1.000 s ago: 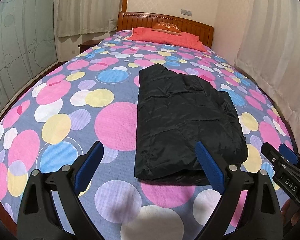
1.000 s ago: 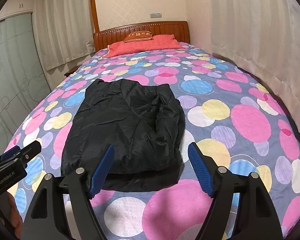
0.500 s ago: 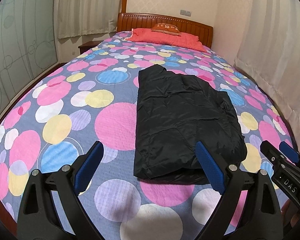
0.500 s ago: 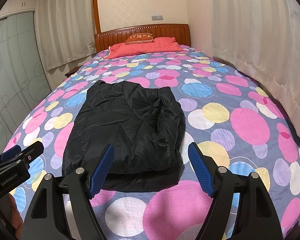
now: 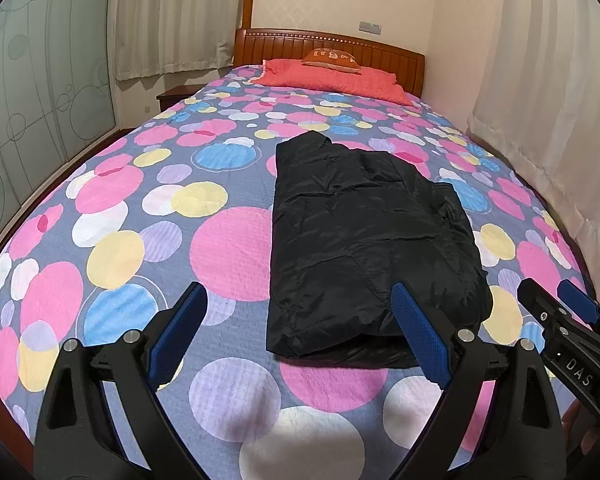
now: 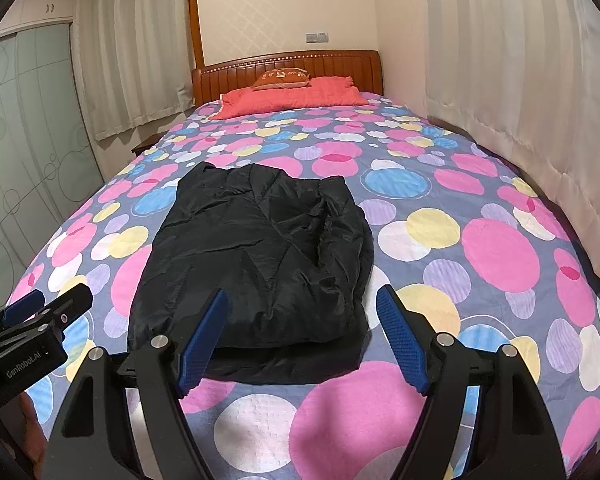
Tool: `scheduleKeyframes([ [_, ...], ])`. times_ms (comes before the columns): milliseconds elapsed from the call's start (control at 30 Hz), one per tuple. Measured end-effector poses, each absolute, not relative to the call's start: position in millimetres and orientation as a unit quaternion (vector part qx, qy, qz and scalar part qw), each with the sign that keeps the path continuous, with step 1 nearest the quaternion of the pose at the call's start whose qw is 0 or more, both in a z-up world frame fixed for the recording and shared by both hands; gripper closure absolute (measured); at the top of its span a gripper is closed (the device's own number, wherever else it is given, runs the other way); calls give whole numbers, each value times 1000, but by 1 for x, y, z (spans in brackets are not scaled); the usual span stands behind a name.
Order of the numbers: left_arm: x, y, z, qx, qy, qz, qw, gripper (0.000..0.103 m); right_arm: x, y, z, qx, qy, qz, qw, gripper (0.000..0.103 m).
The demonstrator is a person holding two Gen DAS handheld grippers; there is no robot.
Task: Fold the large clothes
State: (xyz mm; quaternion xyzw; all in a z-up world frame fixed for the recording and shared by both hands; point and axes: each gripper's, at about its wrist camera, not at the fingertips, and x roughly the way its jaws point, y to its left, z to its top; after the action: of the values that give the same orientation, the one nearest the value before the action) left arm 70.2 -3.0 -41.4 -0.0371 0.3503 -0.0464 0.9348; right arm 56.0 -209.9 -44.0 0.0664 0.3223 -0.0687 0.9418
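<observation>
A black padded jacket [image 5: 364,240] lies folded into a long rectangle on the dotted bedspread [image 5: 140,208], its near hem toward me. It also shows in the right wrist view [image 6: 256,256]. My left gripper [image 5: 298,326] is open and empty, held above the bed's foot, just short of the jacket's near left corner. My right gripper [image 6: 302,330] is open and empty, held above the near hem. Each gripper shows at the edge of the other's view, the right one [image 5: 560,320] and the left one [image 6: 40,316].
A red pillow [image 5: 332,80] with a small orange cushion [image 5: 332,57] lies by the wooden headboard [image 5: 328,42]. Curtains [image 5: 560,120] hang along the right side. A frosted glass wardrobe door [image 5: 40,92] stands left. A nightstand [image 5: 176,94] sits beside the headboard.
Both grippers have risen and drawn back slightly, so the jacket sits a little lower and smaller in view. The jacket has not moved. Both grippers stay open.
</observation>
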Motion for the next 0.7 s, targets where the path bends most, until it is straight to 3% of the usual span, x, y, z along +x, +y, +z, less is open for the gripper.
scheduleKeyframes([
  [700,70,-2,-36,-29,342,-47,938,10,56,-207,-44,65,322,-69,942,27],
])
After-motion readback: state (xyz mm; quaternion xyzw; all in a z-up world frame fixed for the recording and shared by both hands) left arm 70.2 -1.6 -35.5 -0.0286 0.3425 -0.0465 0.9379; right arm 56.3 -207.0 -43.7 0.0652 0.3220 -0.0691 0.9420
